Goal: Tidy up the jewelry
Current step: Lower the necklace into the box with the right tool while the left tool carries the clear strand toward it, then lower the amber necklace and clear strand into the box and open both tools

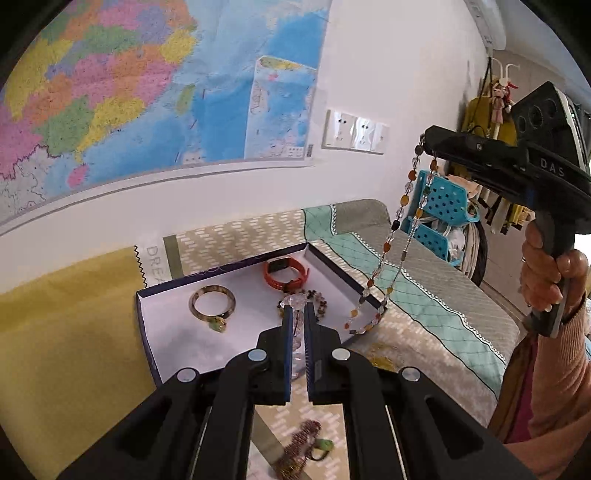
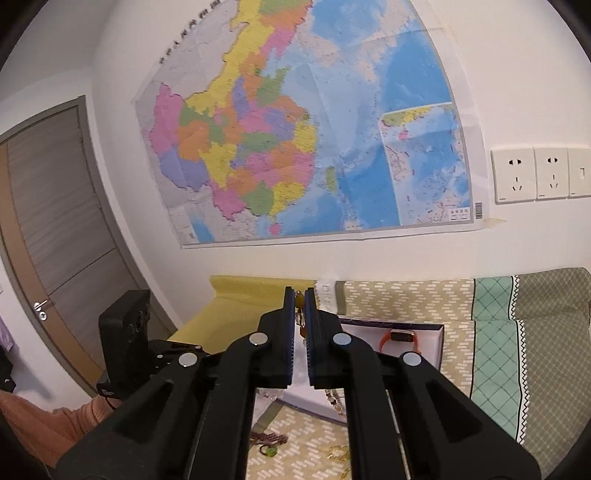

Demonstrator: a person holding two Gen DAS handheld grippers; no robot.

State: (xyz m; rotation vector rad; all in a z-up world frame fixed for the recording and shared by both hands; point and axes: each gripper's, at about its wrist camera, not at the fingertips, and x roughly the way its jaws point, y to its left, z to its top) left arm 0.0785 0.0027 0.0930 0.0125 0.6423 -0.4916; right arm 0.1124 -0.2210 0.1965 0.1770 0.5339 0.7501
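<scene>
White painted wall carries a large coloured map (image 2: 303, 136), its lower right corner taped down. To the right of the map, a row of white wall sockets (image 2: 535, 175). A grey wood-grain door (image 2: 55, 221) with a metal lever handle stands at far left. Below the wall, a bed with a yellow sheet (image 1: 62, 317) and a patterned beige, mint and grey quilt (image 1: 424, 280). Beyond the bed end, a turquoise perforated rack (image 1: 443, 210). A white air-conditioning unit (image 1: 487, 22) is mounted high on the wall. Lighting even, indoor.

Your long multicoloured bead necklace (image 1: 399, 229) hangs above the open white-lined box (image 1: 166, 317), where a translucent bangle (image 1: 212, 303) and an orange smartwatch (image 1: 286, 274) lie.
</scene>
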